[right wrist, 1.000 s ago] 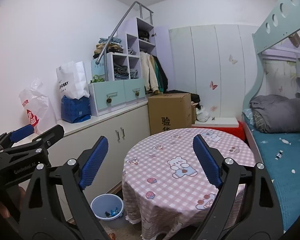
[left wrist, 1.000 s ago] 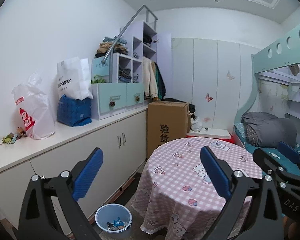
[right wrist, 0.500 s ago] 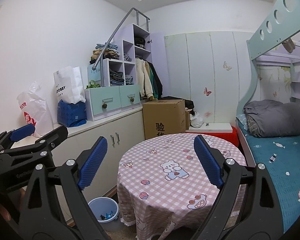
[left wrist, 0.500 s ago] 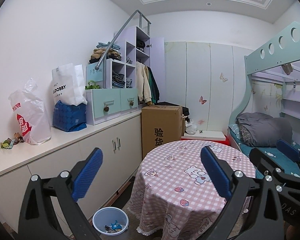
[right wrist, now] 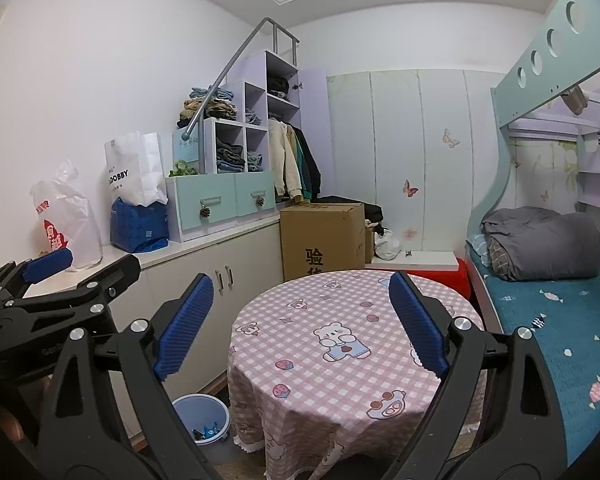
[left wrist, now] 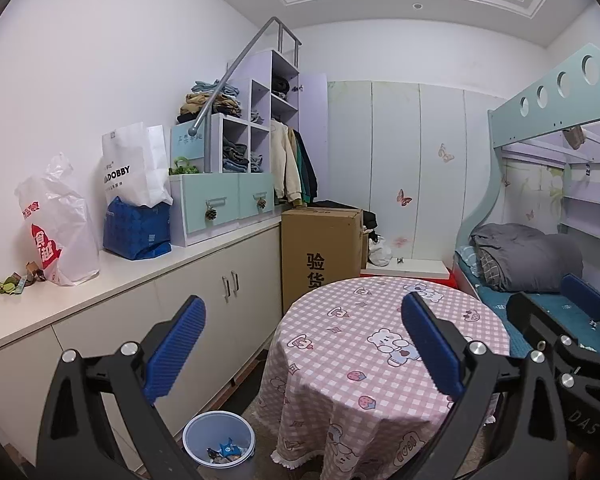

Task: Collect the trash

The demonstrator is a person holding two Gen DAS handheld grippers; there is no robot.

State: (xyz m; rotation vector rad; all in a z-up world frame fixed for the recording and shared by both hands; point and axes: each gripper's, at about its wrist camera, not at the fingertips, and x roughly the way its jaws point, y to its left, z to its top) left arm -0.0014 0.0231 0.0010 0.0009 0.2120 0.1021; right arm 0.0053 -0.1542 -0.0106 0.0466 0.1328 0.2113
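Observation:
A light blue trash bin (left wrist: 219,443) stands on the floor left of the round table (left wrist: 384,360); it holds several wrappers. It also shows in the right wrist view (right wrist: 204,420). Small scraps of trash (left wrist: 14,282) lie on the white counter at far left. My left gripper (left wrist: 302,338) is open and empty, held above the table's near edge. My right gripper (right wrist: 300,316) is open and empty over the table (right wrist: 340,344). Each gripper shows at the edge of the other's view.
A white counter (left wrist: 140,276) with cabinets runs along the left wall, bearing a plastic bag (left wrist: 58,224), a paper bag (left wrist: 134,168) and a blue bag. A cardboard box (left wrist: 320,252) stands behind the table. A bunk bed (right wrist: 560,280) is on the right.
Both grippers have pulled back and risen a little; the table and bin look farther away and more ceiling shows. Both stay open and empty.

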